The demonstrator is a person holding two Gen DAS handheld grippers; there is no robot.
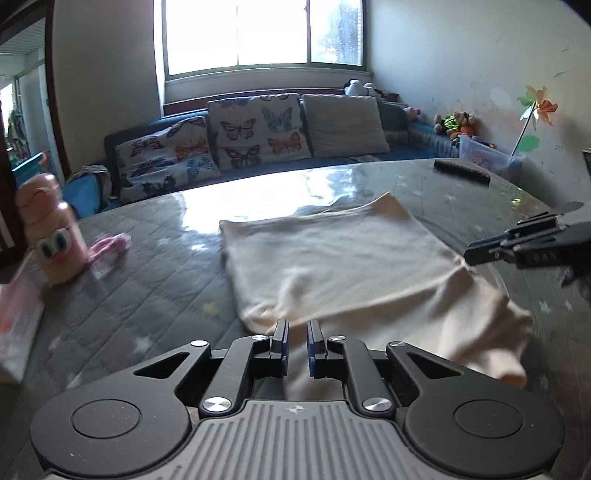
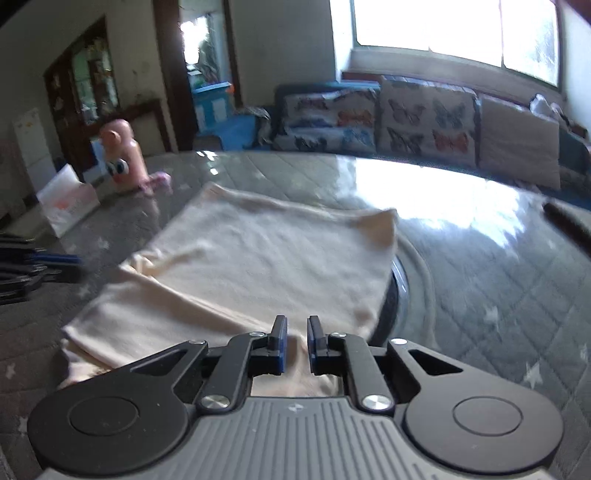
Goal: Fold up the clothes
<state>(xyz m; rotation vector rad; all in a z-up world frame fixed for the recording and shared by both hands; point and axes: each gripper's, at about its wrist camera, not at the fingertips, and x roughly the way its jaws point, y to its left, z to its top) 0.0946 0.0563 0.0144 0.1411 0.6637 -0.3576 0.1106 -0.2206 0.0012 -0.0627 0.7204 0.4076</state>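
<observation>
**Two grippers nearly closed over the cloth**

Both the left gripper (image 1: 297, 332) and right gripper (image 2: 296, 328) have jaws drawn close, a narrow gap left, above the near edge of the cream garment (image 1: 332, 254) lying on the table (image 1: 147, 280). Whether either pinches fabric is hidden; the pink bottle (image 1: 55, 240) is blurred.

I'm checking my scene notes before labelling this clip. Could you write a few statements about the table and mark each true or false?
1. A cream garment lies on the table. True.
2. The pink bottle lies on its side. False: it stands upright.
3. The bottle stands on the garment. False: it stands apart, on the table.
4. Butterfly cushions sit on the sofa under the window. True.
</observation>
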